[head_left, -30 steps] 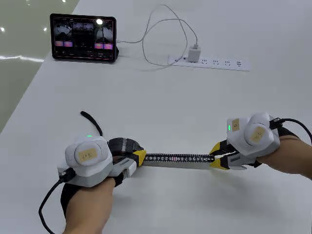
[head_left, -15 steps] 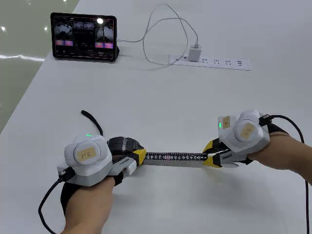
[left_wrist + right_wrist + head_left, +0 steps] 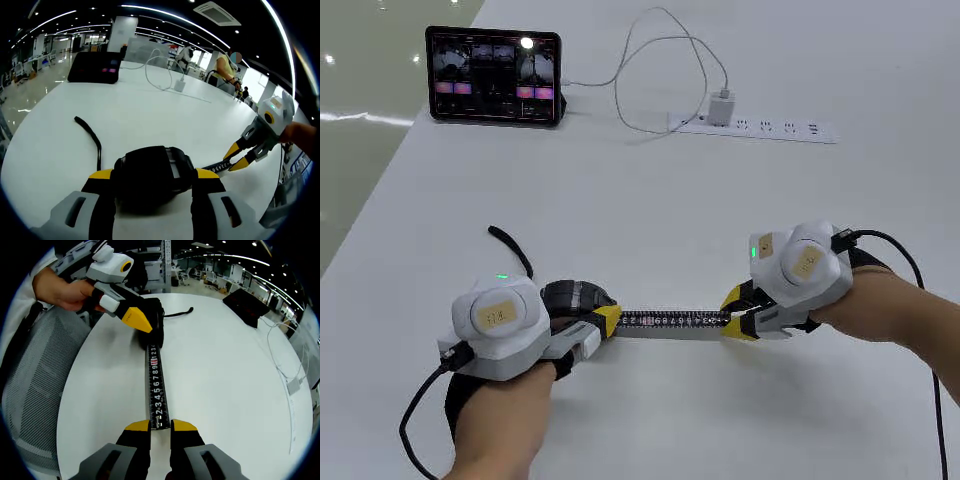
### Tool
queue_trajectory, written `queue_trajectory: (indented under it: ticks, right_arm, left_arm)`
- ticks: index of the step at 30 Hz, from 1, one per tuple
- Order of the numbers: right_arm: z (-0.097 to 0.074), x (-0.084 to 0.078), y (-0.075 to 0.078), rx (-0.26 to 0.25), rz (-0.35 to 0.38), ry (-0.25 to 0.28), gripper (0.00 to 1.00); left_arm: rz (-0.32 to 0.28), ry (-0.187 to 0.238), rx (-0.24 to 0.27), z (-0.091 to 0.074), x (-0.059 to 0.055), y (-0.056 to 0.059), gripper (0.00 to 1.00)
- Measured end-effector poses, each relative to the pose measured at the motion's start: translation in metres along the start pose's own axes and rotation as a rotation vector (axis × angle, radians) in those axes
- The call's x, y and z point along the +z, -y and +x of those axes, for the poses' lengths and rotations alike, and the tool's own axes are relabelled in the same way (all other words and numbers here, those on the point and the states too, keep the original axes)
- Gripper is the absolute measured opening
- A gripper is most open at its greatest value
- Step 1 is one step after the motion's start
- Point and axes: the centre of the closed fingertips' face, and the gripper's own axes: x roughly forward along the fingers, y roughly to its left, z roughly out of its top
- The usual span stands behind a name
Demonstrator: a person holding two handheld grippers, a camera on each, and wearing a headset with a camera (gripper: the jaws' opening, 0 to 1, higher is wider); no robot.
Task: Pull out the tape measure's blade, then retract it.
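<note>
Right gripper (image 3: 160, 427): jaws pressed together on the free end of the blade (image 3: 156, 385), pinching it at the low numbers of the scale; it stands well apart from the case (image 3: 572, 297), to the case's right. Left gripper (image 3: 152, 175): jaws closed around the case, one yellow tip on each flank, holding it on the table (image 3: 720, 220). The blade runs straight and flat from the mouth of the case to the right gripper, just above the table or on it; which of the two cannot be told.

Step in hand, as judged: the blade stands drawn out, so the return into the case remains.
- Hold the case steady in the left gripper; do not let it roll or slide.
- Bring the right gripper toward the case along the blade's own line; a sideways drift would likely kink or twist the blade.
- Feed the blade in under control; a blade let go at full length may whip back.

Containers: the case is the one housing here; the unseen rest of the blade is presumably coiled inside. A black strap (image 3: 510, 250) trails on the table behind the case; a tablet (image 3: 492, 75) and a power strip (image 3: 770, 128) lie far beyond the case.
</note>
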Motion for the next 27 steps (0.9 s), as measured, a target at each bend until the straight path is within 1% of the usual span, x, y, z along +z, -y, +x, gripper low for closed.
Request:
queue_trajectory:
  ticks: [15,27]
  right_arm:
    - [0.009,0.015,0.0,0.011,0.001,0.019,0.1]
    - [0.018,0.027,-0.004,0.023,0.006,0.041,0.1]
  left_arm:
    - [-0.008,0.003,-0.005,0.0,0.0,0.0,0.57]
    - [-0.011,0.003,-0.009,0.0,0.0,0.0,0.57]
